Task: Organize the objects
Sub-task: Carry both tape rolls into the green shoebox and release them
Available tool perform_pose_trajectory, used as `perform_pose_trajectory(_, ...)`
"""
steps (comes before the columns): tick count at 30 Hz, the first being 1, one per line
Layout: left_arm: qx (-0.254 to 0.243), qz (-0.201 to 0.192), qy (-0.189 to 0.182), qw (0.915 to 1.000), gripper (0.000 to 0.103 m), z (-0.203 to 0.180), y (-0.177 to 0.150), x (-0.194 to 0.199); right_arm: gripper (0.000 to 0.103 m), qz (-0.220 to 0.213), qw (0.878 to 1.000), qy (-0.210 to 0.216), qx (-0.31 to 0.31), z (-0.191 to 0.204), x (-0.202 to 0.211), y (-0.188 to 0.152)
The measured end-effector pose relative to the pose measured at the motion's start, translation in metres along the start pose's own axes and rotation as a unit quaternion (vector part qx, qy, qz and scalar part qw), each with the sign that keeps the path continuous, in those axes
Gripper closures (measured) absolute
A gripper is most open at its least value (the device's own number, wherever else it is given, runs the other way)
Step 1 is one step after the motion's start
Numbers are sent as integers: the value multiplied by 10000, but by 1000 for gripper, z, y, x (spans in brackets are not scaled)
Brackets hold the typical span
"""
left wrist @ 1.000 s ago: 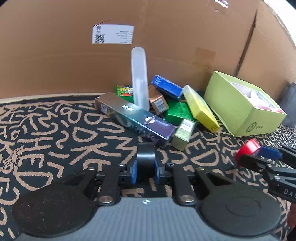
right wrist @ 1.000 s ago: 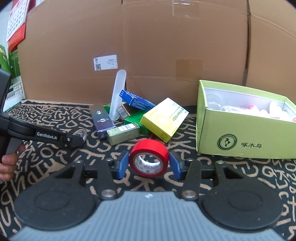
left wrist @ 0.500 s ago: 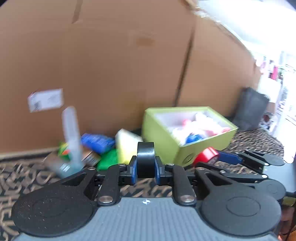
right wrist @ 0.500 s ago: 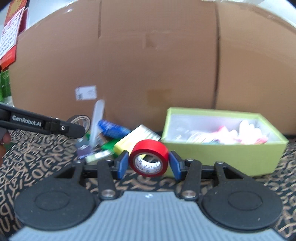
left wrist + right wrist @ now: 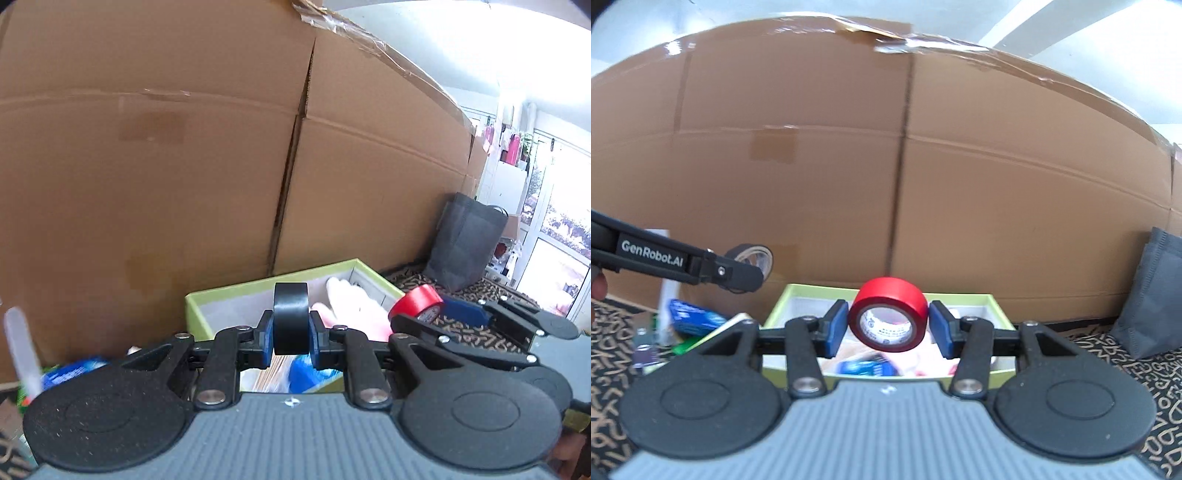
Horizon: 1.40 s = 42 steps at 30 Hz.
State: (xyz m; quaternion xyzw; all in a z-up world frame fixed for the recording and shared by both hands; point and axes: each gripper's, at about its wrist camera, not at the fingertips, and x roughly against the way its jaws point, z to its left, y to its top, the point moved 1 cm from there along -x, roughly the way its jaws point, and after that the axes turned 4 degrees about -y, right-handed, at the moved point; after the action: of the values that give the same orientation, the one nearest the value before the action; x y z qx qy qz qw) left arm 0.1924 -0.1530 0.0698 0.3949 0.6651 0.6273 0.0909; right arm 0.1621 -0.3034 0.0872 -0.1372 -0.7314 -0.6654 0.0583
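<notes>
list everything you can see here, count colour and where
black tape roll: 1, black, between the left gripper's fingers
red tape roll: 1, red, between the right gripper's fingers
green box: 1, lime green, open, below both grippers, blurred items inside
small boxes: several, blue, yellow, green, piled left of the green box
cardboard wall: 1, brown, behind everything
bag: 1, dark grey, against the cardboard at right
cloth: 1, black with tan letters, underneath
left gripper: 1, black, shut on black roll
right gripper: 1, black, shut on red roll

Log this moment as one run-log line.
left claw: shut on black tape roll | right claw: red tape roll between fingers | both over green box
</notes>
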Motion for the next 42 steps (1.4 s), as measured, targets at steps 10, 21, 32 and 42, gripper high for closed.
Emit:
perform_pose_trajectory(10, 40, 265, 81, 9996, 85, 5, 5, -61, 55, 293, 9994, -118, 119, -11, -76, -12)
perform_pose_trajectory(21, 214, -47, 505, 9985, 11, 30, -22, -47, 2, 250, 9981, -184, 530, 6, -89, -43)
perform_pose_trajectory(32, 467, 22, 695, 9965, 11, 36, -26, -19, 0, 251, 9991, -98, 325, 15, -80, -35)
perform_pose_trajectory(42, 437, -163, 738, 9962, 11, 30, -31, 32, 0, -92, 9989, 196, 416, 43, -27, -13)
